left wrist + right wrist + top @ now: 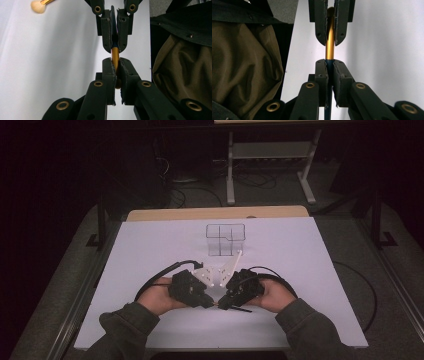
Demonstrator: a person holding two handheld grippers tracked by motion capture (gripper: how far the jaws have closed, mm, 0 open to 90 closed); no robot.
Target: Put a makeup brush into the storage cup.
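two grippers nose to nose low over the near middle of the white table point(150, 250), both clamped on one slim brush point(115, 53). left gripper point(209, 303) closed on the gold ferrule end, as seen along its own jaws in the left gripper view; right gripper point(223, 304) closed on the dark blue handle point(329, 63), with the handle's tail poking out toward the person in the high view. looks like a hand-over in mid-step: brush lifted and shared, neither grip released yet. clear organiser point(225, 240) standing well apart, farther up the table, seemingly with nothing in it, so probably most of the work left: letting go with one side, carrying the brush across, dropping it into a compartment. a second brush point(38, 5) with a pale fluffy head lying on the table beyond, untouched.

pose: both hands point(160, 295) wrapped round the gripper bodies, forearms in olive sleeves point(242, 65) coming in from the near edge and angled inward, wrists turned so the jaws point at each other, held roughly level just above the surface.
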